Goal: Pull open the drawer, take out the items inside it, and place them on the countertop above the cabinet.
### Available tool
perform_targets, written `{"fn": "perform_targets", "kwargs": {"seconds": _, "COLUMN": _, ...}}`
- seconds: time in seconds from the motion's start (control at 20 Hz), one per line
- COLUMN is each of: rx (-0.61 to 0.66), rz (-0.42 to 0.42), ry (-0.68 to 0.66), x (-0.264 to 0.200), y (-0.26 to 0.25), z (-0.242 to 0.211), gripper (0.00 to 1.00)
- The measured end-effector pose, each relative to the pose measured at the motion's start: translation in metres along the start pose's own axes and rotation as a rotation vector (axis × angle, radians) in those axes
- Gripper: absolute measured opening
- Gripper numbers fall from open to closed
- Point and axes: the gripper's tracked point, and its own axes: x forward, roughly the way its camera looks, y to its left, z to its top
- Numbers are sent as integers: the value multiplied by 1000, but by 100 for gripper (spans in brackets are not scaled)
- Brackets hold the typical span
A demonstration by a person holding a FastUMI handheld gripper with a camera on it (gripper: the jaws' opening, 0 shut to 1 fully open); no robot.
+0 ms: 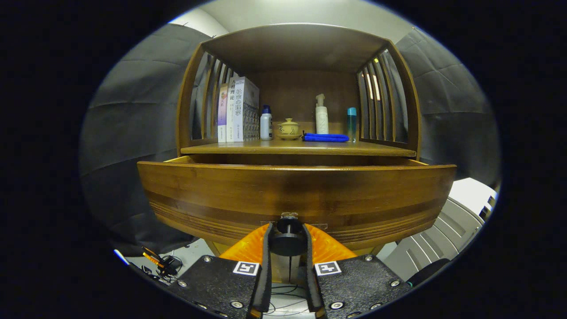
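Item one: my gripper (287,237), fingers closed in on the round dark knob (288,241) of the wide brown wooden drawer (297,190); both fingers press against the knob's sides, pinching it between them.

Item two: the drawer itself, its curved front panel just ahead of my fingers, drawn partly out from under the countertop so that a dark gap shows behind its top edge. Contents of the drawer are hidden by the front panel; I cannot tell what lies inside.

Item three: the wooden cabinet countertop (248,148), above and beyond the drawer, enclosed by slatted wooden side panels (383,106) and a wooden roof.

Standing on the countertop, left to right:
- two upright books with pale spines (234,110), against the left slats;
- a small white bottle with a blue cap (266,124), just beside the books;
- a pale yellow lidded tea bowl (289,129), near the middle;
- a folded blue cloth (325,138), lying flat;
- a tall white pump bottle (321,116), upright behind the cloth;
- a slim teal-capped bottle (351,124), beside the right slats.

Item four: a tangle of cables (161,265) on the pale floor, below the drawer to the left.
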Motion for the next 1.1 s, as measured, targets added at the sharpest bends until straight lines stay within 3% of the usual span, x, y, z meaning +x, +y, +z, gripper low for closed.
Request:
{"fn": "perform_targets", "kwargs": {"seconds": 0.45, "rx": -4, "rz": 8, "ry": 44, "x": -53, "y": 9, "z": -12, "gripper": 32}}
{"fn": "perform_targets", "kwargs": {"seconds": 0.8, "rx": 0, "rz": 49, "ry": 62, "x": -64, "y": 13, "z": -17, "gripper": 34}}
{"fn": "perform_targets", "kwargs": {"seconds": 1.1, "rx": -28, "rz": 106, "ry": -14, "x": -85, "y": 16, "z": 35, "gripper": 87}}
